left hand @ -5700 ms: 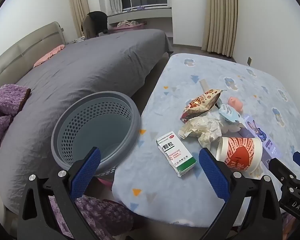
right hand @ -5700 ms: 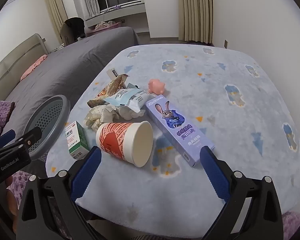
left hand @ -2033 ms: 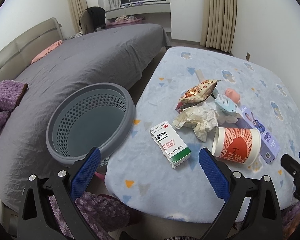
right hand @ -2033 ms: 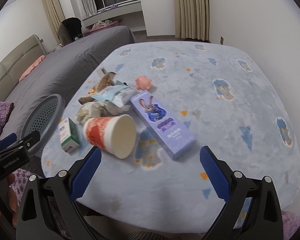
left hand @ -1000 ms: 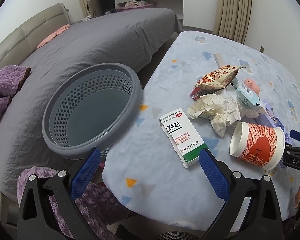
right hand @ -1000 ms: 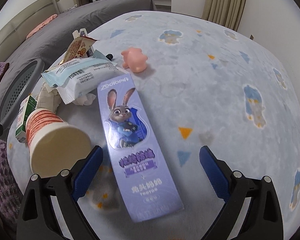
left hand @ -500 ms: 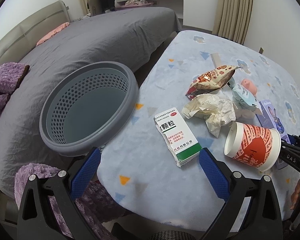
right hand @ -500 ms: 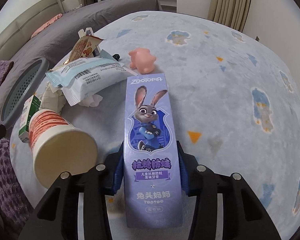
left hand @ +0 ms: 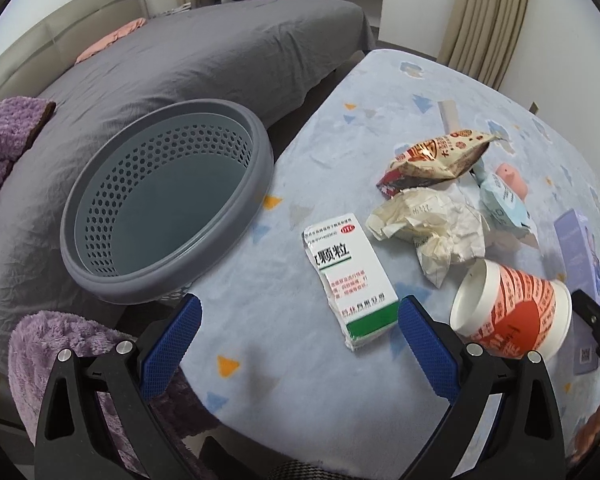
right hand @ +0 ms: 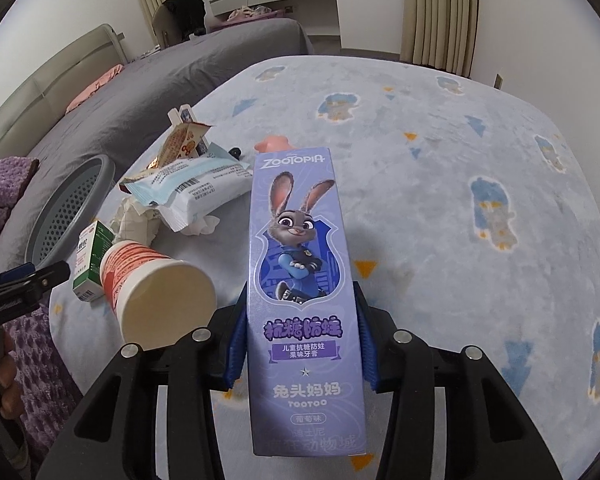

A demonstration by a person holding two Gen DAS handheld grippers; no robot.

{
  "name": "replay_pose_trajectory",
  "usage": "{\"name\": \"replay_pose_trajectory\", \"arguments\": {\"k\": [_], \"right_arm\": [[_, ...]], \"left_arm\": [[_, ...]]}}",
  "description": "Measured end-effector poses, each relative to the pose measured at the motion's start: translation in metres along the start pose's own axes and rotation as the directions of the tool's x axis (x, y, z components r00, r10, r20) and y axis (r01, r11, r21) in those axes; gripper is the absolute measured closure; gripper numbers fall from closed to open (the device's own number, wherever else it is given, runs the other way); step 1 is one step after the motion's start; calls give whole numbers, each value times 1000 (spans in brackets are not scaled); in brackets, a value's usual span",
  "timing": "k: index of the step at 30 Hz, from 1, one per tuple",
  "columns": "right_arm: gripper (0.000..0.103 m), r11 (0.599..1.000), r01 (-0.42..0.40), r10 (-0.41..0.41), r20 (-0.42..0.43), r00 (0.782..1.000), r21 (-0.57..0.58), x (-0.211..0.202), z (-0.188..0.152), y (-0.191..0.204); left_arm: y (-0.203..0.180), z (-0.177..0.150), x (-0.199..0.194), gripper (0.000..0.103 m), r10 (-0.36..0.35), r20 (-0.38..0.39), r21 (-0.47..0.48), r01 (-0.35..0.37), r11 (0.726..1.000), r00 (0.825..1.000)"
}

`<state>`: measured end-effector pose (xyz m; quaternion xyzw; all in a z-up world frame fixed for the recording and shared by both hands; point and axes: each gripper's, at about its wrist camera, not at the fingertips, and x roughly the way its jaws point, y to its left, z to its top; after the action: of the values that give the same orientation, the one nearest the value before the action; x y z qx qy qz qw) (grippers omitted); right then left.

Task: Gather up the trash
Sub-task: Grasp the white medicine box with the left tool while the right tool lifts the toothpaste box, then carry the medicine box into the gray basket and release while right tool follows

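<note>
Progress is at its very start: the grey basket (left hand: 172,208) shows only its bare floor, so nothing has gone in yet. The right gripper (right hand: 300,344) has its jaws clamped on the long sides of the purple toothpaste box (right hand: 300,280), near the box's lower end, and the box looks raised off the blue blanket (right hand: 480,152), though I cannot be sure it is fully clear. The left gripper (left hand: 296,340) has its jaws spread wide with nothing between them, hovering just beside the basket's near rim.

Counting what is left, all placed from the basket: one white-and-green medicine box (left hand: 350,284) lies nearest, just beside the rim; one crumpled paper wad (left hand: 432,232) sits beyond it; one snack bag (left hand: 436,156) lies past the wad; one pale blue wrapper pack (left hand: 500,204) is farther out; one red-and-white paper cup (left hand: 512,312) lies on its side, farther from the basket than the medicine box. One small pink toy (left hand: 512,172) is farthest; whether it counts as trash is unclear. So six pieces of trash in all, one of them in hand and five more to fetch, and one basket.
</note>
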<state>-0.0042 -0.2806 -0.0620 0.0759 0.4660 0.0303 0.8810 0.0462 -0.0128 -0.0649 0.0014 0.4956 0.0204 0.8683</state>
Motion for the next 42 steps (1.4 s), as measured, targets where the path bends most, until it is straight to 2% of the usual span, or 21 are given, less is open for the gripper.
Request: {"name": "replay_pose_trajectory", "arguments": {"k": [5, 11, 14, 16, 17, 19, 27, 33, 37, 42], "right_arm": [[59, 1000, -20, 20, -6, 1000, 23, 0, -2, -8], [59, 999, -29, 29, -8, 1000, 35, 1, -5, -13], [59, 999, -24, 24, -8, 1000, 35, 1, -6, -13], [59, 999, -23, 24, -10, 1000, 37, 2, -8, -15], [59, 999, -24, 25, -11, 1000, 39, 2, -9, -15], [59, 999, -22, 23, -12, 1000, 37, 3, -9, -15], [59, 1000, -5, 5, 0, 1000, 22, -2, -11, -10], [59, 999, 4, -6, 45, 999, 44, -23, -13, 0], [59, 999, 0, -5, 97, 995, 52, -44, -5, 16], [59, 999, -32, 28, 147, 989, 20, -62, 12, 49]], "left_arm": [[-9, 8, 9, 6, 15, 16, -10, -15, 1000, 1000], [-20, 9, 30, 7, 18, -29, 4, -18, 1000, 999], [-21, 7, 34, 12, 7, -31, 3, -7, 1000, 999], [-22, 6, 36, 31, 8, -35, 10, -8, 1000, 999], [-22, 6, 37, 37, 4, -41, 13, -3, 1000, 999], [-22, 5, 37, 66, -14, -48, 15, 15, 1000, 999], [-17, -1, 22, 66, -39, -9, 34, 39, 999, 999], [-4, -1, -6, 66, -31, 65, 58, 27, 998, 997], [12, 4, -28, 66, -24, 132, 63, 16, 998, 991], [36, 12, -40, 66, -19, 179, 54, 9, 998, 984]]}}
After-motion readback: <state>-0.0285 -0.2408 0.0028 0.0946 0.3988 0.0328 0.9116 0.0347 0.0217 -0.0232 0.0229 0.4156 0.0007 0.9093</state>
